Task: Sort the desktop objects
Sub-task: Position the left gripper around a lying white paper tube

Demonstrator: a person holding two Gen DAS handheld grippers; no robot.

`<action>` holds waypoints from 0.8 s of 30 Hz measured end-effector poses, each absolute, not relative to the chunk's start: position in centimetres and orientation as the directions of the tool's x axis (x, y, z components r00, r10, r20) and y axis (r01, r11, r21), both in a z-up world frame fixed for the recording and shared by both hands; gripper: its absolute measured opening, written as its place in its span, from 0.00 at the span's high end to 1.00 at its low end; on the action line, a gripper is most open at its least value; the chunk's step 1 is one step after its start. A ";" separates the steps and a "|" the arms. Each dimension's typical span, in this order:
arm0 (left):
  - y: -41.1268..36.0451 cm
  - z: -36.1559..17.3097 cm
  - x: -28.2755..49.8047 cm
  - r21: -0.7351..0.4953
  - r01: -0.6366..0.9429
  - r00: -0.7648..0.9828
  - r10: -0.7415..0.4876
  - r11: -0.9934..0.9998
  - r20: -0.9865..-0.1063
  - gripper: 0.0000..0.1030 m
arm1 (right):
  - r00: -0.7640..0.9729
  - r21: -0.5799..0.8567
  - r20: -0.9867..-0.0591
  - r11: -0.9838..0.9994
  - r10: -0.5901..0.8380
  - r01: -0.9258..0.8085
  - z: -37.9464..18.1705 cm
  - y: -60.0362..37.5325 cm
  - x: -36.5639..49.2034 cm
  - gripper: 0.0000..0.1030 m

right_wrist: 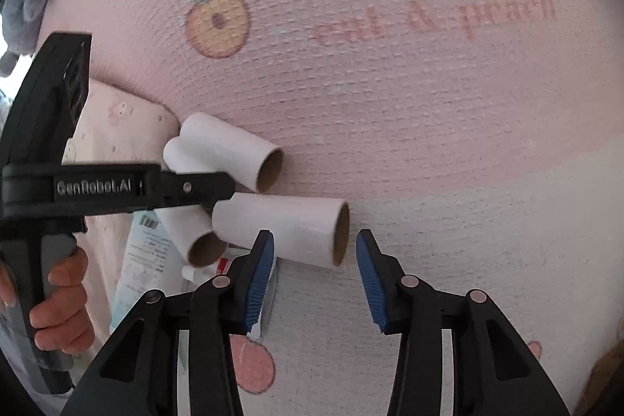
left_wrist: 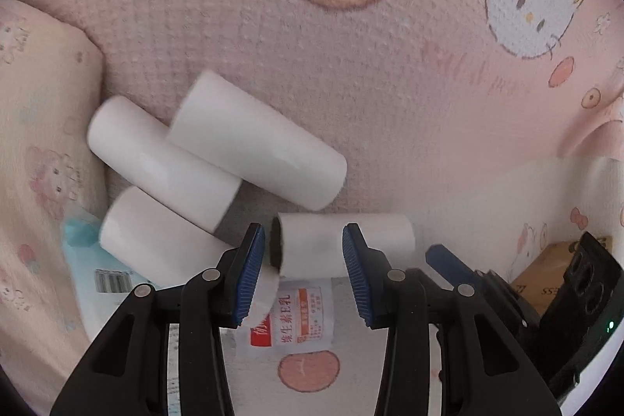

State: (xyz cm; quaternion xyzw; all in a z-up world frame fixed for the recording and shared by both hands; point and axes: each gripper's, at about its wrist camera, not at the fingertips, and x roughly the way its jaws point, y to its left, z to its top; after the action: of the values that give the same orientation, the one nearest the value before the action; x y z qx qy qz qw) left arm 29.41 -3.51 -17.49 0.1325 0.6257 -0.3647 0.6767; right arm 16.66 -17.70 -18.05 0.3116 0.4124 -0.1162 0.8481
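Note:
Several white cardboard tubes lie in a loose heap on a pink printed bedsheet point(left_wrist: 351, 45). My left gripper point(left_wrist: 304, 234) points down over the nearest tube point(left_wrist: 384, 236). Its blue pads straddle the tube's dark open end without pressing it, so it is open. Two longer tubes point(left_wrist: 257, 143) point(left_wrist: 163, 162) lie crossed behind it. In the right wrist view the same near tube point(right_wrist: 280, 225) has its brown open end between the tips of my right gripper point(right_wrist: 315, 236). The pads stand clear of it, so this gripper is open too. The left gripper's black body point(right_wrist: 78, 182) reaches in from the left.
Under the left gripper lies a white tube with a red and orange label point(left_wrist: 300, 314). A light blue wipes pack point(left_wrist: 85, 260) lies beside a pale pillow point(left_wrist: 39, 143) at the left. A cardboard box point(left_wrist: 546, 268) sits at the right. A person's hand point(right_wrist: 58, 283) grips the left gripper's handle.

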 end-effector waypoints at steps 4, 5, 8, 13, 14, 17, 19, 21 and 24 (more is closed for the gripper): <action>-4.3 -17.6 28.7 -0.187 0.684 0.033 -0.286 0.705 -0.958 0.56 | 0.629 0.470 -0.772 0.745 0.086 0.474 -18.7 -18.4 16.6 0.60; -4.5 -17.7 28.4 -0.180 0.689 0.033 -0.279 0.702 -0.960 0.56 | 0.624 0.469 -0.777 0.741 0.087 0.481 -18.9 -18.5 16.6 0.60; -4.7 -17.9 27.8 -0.210 0.693 -0.004 -0.287 0.689 -0.958 0.56 | 0.634 0.492 -0.766 0.729 0.103 0.476 -19.2 -18.3 17.0 0.60; -4.6 -18.1 27.3 -0.233 0.683 -0.023 -0.299 0.692 -0.954 0.56 | 0.634 0.495 -0.764 0.737 0.117 0.461 -19.2 -17.8 17.4 0.60; -4.6 -18.1 27.4 -0.242 0.671 -0.029 -0.302 0.701 -0.953 0.56 | 0.632 0.497 -0.765 0.735 0.121 0.461 -19.2 -17.8 17.4 0.60; -4.4 -18.0 27.2 -0.288 0.652 -0.059 -0.332 0.701 -0.942 0.56 | 0.645 0.527 -0.752 0.713 0.139 0.462 -19.4 -17.8 17.6 0.60; -4.3 -18.0 27.0 -0.303 0.649 -0.079 -0.334 0.698 -0.939 0.56 | 0.674 0.573 -0.721 0.685 0.161 0.449 -19.5 -17.9 17.2 0.60; -4.3 -18.0 26.4 -0.298 0.662 -0.079 -0.332 0.688 -0.940 0.56 | 0.670 0.571 -0.725 0.680 0.157 0.459 -19.6 -17.8 17.0 0.60; -4.0 -18.0 25.5 -0.281 0.685 -0.063 -0.329 0.673 -0.942 0.56 | 0.671 0.578 -0.724 0.671 0.159 0.465 -19.6 -17.7 16.4 0.60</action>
State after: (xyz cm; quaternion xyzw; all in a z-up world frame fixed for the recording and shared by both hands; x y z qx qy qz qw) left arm 25.55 -4.02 -18.00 0.1425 0.6230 -0.3786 0.6695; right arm 16.41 -17.66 -19.61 0.3948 0.3951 -0.0926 0.8243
